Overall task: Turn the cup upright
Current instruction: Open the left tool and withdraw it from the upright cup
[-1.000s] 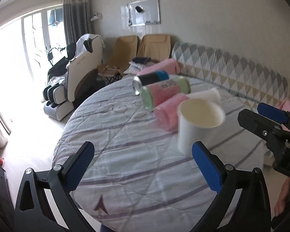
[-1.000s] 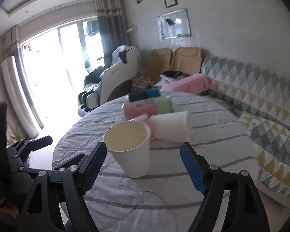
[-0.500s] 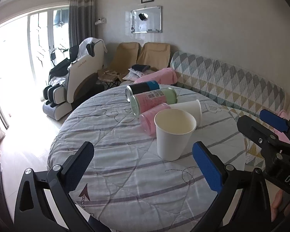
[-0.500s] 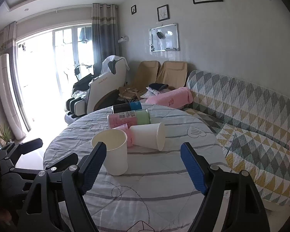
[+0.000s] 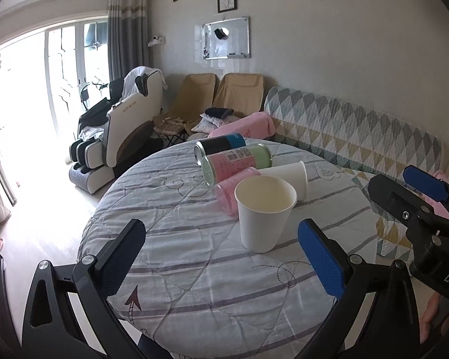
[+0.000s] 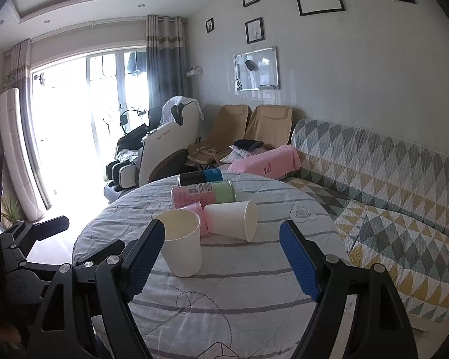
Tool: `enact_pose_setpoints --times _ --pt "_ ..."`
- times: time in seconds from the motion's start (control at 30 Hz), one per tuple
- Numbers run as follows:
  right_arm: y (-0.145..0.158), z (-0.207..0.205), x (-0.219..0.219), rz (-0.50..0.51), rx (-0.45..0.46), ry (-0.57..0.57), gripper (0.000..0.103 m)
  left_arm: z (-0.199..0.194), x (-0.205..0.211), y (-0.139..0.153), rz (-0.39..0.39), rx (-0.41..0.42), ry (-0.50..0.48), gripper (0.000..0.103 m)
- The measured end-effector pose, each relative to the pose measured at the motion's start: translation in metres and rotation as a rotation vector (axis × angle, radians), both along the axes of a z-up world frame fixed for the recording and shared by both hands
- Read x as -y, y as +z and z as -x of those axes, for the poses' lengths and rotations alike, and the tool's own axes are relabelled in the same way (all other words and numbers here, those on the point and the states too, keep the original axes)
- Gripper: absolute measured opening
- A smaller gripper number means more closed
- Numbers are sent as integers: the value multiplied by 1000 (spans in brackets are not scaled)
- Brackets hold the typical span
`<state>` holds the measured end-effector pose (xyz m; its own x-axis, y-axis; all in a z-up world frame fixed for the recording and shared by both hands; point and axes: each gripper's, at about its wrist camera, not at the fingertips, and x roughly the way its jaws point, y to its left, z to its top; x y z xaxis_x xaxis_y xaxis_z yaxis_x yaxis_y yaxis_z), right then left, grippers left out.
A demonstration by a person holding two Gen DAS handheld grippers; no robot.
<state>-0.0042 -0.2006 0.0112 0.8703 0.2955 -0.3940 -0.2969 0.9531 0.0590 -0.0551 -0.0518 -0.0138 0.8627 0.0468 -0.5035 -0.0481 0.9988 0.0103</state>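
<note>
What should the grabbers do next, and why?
Probably ease the open right gripper toward the white cup lying on its side. The other white cup stands upright already, so the tipped one, resting against the pink cup, seems next to flip.

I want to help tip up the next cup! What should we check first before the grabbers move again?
1. One white cup stands upright, mouth up: ok.
2. Second white cup upright: not ok, it lies on its side.
3. Left gripper open and empty: ok.
4. Right gripper open and empty: ok.
5. Room around the lying cup: not ok, the pink cup lies right against it and the standing cup is close.
6. Cans steady behind them: cannot tell, they lie on their sides on the soft cloth.
</note>
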Motion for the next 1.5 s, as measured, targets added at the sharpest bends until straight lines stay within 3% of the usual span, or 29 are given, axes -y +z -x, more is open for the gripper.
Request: enact_pose_setpoints --times 0.37,0.93,1.5 --pt "0 4 -1 6 28 -2 81 1 -4 1 25 49 -36 103" --pt "6 6 -22 37 42 -17 81 -2 -32 7 -4 69 -153 103" --pt "16 19 -61 59 148 -19 81 3 -77 14 55 124 -105 103"
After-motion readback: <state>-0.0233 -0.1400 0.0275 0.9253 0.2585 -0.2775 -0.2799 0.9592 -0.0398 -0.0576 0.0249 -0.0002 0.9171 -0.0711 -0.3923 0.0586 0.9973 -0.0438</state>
